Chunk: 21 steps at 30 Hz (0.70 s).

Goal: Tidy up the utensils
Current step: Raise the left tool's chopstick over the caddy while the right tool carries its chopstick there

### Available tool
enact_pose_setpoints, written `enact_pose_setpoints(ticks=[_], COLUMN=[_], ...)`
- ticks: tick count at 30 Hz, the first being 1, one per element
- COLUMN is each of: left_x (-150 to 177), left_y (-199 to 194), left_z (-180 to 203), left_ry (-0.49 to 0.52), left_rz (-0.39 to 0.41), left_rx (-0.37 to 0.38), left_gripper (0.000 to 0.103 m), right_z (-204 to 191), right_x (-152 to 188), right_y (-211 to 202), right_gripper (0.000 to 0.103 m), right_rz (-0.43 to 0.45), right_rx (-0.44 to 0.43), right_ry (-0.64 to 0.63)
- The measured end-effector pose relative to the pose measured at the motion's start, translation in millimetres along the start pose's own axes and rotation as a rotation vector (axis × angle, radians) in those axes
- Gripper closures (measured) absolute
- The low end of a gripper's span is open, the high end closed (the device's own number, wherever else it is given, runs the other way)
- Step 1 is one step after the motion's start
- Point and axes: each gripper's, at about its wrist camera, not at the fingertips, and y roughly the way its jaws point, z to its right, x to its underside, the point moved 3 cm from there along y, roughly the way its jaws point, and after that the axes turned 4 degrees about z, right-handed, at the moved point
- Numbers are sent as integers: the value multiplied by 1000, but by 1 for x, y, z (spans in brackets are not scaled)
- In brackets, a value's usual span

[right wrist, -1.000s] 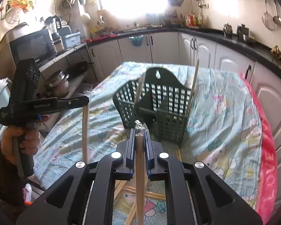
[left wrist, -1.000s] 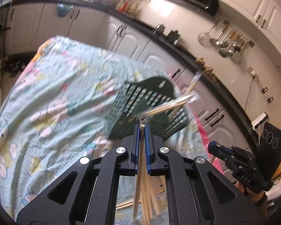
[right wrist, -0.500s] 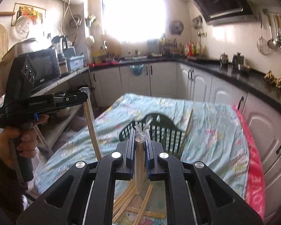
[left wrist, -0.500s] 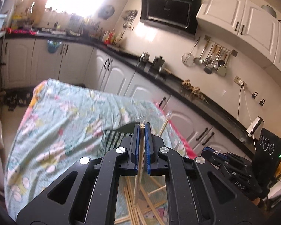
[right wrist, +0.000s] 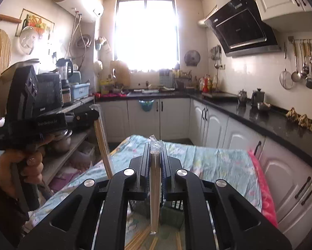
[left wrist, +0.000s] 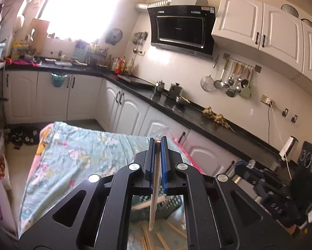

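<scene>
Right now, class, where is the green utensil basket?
In both wrist views the green utensil basket sits low in the frame, on the patterned tablecloth, mostly hidden behind the gripper bodies, with loose chopsticks lying in front of it.

Loose chopsticks lie on the table before what looks like a basket

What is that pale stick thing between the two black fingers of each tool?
Wrapped chopsticks: one pack in the left wrist view, another pack in the right wrist view.
</scene>
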Motion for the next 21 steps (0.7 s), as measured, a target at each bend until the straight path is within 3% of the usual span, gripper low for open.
enact_pose_setpoints(ticks=[9, 21], left_x=[-15, -13], left_y=[16, 39], left_z=[-9, -18], left_ry=[-10, 13], left_rz=[36, 59], left_rx=[-51, -127], left_gripper=[100, 100], right_z=[15, 41], right_x=[-30, -28], right_y=[10, 40], right_gripper=[94, 94], right_rz=[68, 78], right_rx=[26, 66], right_ry=[-18, 11])
